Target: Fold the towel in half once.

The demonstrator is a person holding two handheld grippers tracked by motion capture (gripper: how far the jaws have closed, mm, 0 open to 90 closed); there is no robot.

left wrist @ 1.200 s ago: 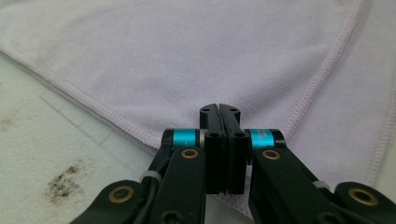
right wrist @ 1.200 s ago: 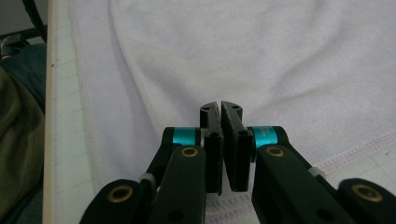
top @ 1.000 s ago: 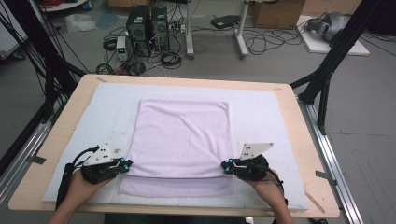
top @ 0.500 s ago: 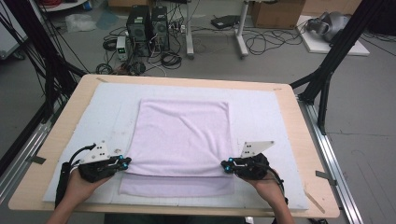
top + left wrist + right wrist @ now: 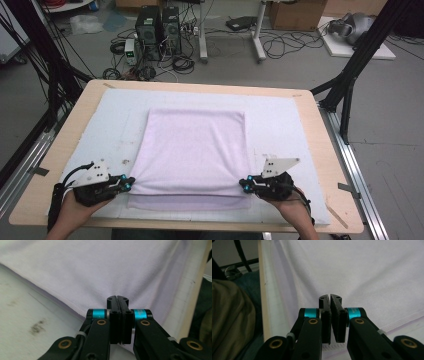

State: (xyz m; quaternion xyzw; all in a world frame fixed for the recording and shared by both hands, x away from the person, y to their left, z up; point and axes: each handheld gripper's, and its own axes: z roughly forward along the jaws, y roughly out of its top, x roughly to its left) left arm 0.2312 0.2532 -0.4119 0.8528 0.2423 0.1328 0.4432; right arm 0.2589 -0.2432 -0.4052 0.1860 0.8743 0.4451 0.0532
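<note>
**Two pinched corners, and several ways for the fold to go crooked**

The wooden bench (image 5: 320, 165) carries a white mat (image 5: 280, 115), and on that mat lies the pale lilac, rectangular terry towel (image 5: 195, 150), flat and roughly centred, its near edge doubled over a lower layer that peeks out along the side closest to me.

My left tool (image 5: 131, 182) sits at the towel's near left corner, my right tool (image 5: 242, 184) at its near right corner. In the left gripper view the left tool's jaws are pressed together with the towel's hem (image 5: 75, 308) running under them; in the right gripper view the right tool's jaws are also closed tight, a thin sliver of cloth between them. I judge both are nipping the upper layer, though how much cloth each holds I cannot tell.

The biggest risk, as I see it, is uneven lifting: if one hand rises or travels faster than the other, the towel will skew and the fold will land off square.

Next, a pinch this shallow may slip, dropping one corner mid-carry.

Then, a tool might have caught both layers, dragging the lower one along and bunching it.

Least, the mat beneath the towel could snag and shift.
</note>
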